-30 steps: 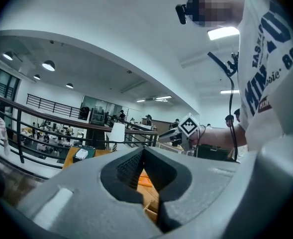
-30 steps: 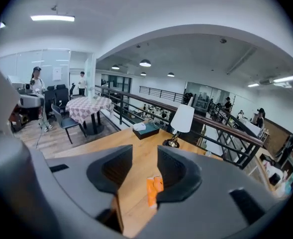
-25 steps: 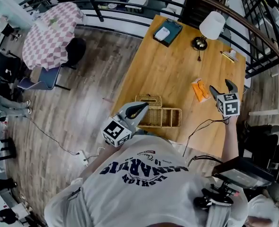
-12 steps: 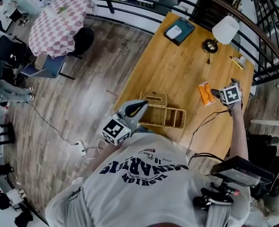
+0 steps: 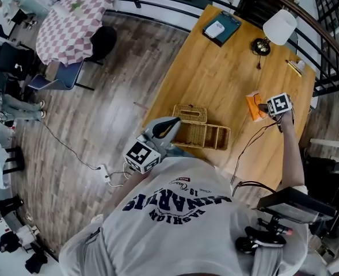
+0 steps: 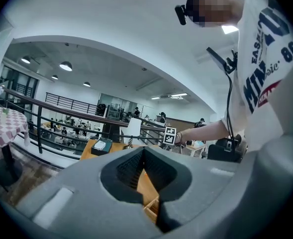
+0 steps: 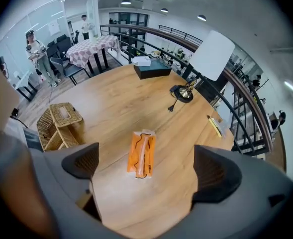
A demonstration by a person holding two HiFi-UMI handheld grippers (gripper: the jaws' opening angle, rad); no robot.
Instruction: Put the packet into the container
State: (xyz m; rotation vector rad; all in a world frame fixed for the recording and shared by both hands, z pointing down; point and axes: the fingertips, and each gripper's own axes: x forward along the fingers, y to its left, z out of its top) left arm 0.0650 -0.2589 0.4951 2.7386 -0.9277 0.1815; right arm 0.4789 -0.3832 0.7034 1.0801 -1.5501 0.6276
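Wooden table (image 5: 215,68): a lamp (image 5: 279,26) with a white shade stands upright at the far end, its cord lying on the tabletop. A dark tray (image 5: 221,26) holding a white item sits at the far left corner. A yellow pen (image 5: 296,66) lies near the right edge. Black railing (image 5: 330,76) runs past that edge. On the plank floor (image 5: 117,102) to the left are a round table in checkered cloth (image 5: 71,22), a blue chair (image 5: 60,80) just beside it, and a white power strip (image 5: 105,172) with trailing cable.

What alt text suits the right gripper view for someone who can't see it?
The right tongs, which have just been opening, stand wide apart above an orange packet lying on a wooden table, not touching it. A wicker container sits left, a white lamp behind.
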